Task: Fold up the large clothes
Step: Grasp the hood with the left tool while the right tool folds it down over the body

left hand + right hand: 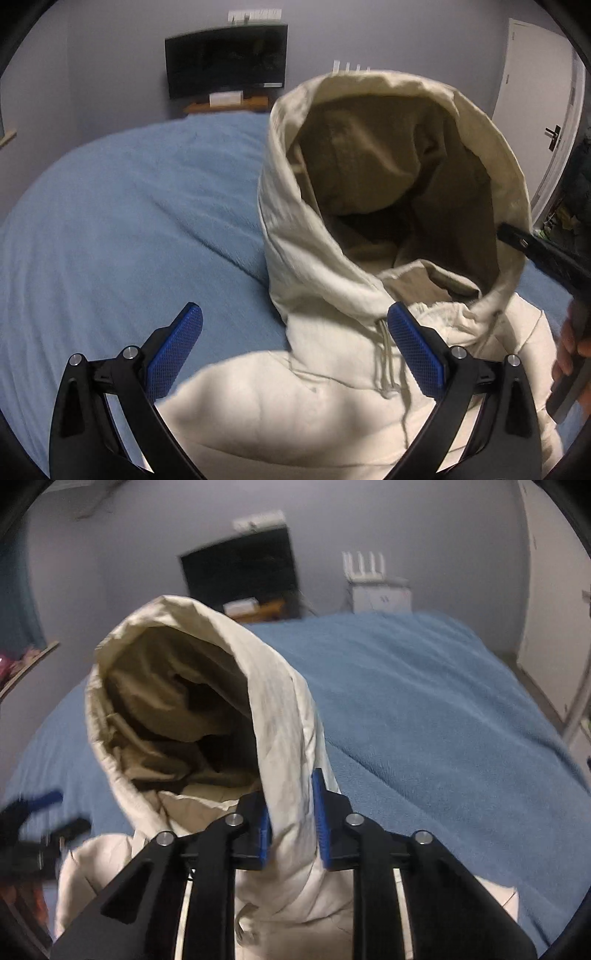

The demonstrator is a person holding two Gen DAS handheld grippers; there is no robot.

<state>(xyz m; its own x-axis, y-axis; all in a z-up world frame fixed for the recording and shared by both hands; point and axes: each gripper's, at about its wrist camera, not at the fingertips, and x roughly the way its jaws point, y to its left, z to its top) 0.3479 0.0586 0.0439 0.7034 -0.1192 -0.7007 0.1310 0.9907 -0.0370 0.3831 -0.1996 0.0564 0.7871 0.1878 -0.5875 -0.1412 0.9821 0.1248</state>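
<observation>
A cream hoodie [280, 413] lies on a blue blanket [129, 229], with its hood [388, 177] raised and open toward me. My left gripper [295, 347] is open and empty, its blue pads on either side of the drawstring, above the chest of the garment. My right gripper [291, 819] is shut on the right edge of the hood [284, 738] and holds it up. The right gripper also shows in the left wrist view [532, 251] at the hood's rim. The left gripper shows blurred at the left edge of the right wrist view [40, 812].
The blue blanket [443, 701] covers a wide bed. Behind it stand a dark monitor [225, 59] on a wooden shelf, a white router on a white cabinet [380, 590], and a white door [532, 96] at the right.
</observation>
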